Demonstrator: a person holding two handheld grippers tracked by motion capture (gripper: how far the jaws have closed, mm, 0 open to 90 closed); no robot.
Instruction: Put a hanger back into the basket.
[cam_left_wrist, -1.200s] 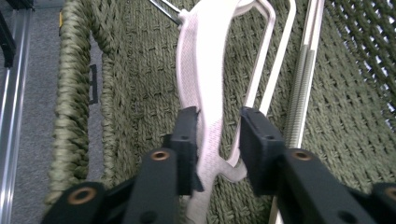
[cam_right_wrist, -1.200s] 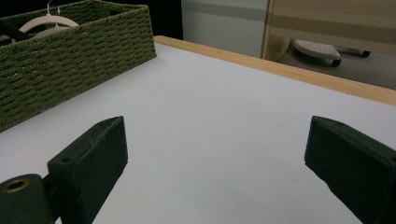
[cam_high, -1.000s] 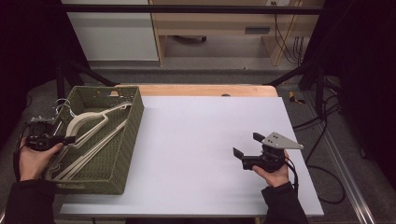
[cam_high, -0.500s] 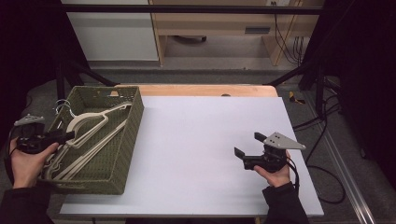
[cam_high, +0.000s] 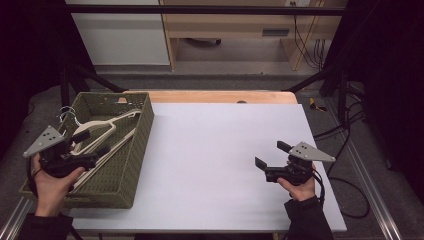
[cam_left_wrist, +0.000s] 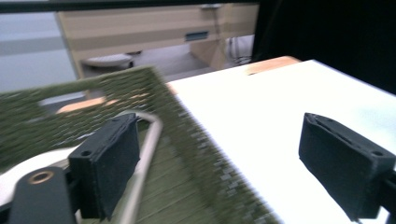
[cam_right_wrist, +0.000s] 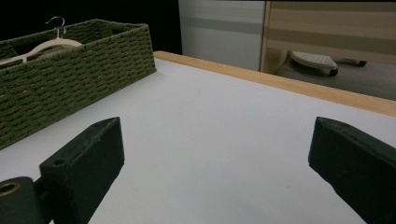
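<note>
Step in hand: looked to me like you were going for a hanger pick, your left tongs (cam_high: 92, 143) sitting over the green wicker basket (cam_high: 142, 135), down at its near end.

Left tongs: wide open, gripping nothing. In the left gripper view one jaw sat inside the basket right beside a pale hanger bar (cam_left_wrist: 144, 163), the other out past the basket's right wall, over the white desk (cam_high: 225, 150). So they straddled that wall.

Hangers: the cream hangers (cam_high: 100, 132) lay in a loose pile inside the basket, hooks (cam_high: 67, 114) toward its far left corner.

Right tongs: your right tongs (cam_high: 272, 160) were well right of the basket, low over bare desk, spread wide with nothing in them. Looked like they were just waiting.

Next move, my guess: you'd have needed to shift the left tongs fully inside the basket so both jaws cleared the wall, then drop around one bar and squeeze.

Watch-out: the hangers overlapped, so one could probably have dragged another up with it.
</note>
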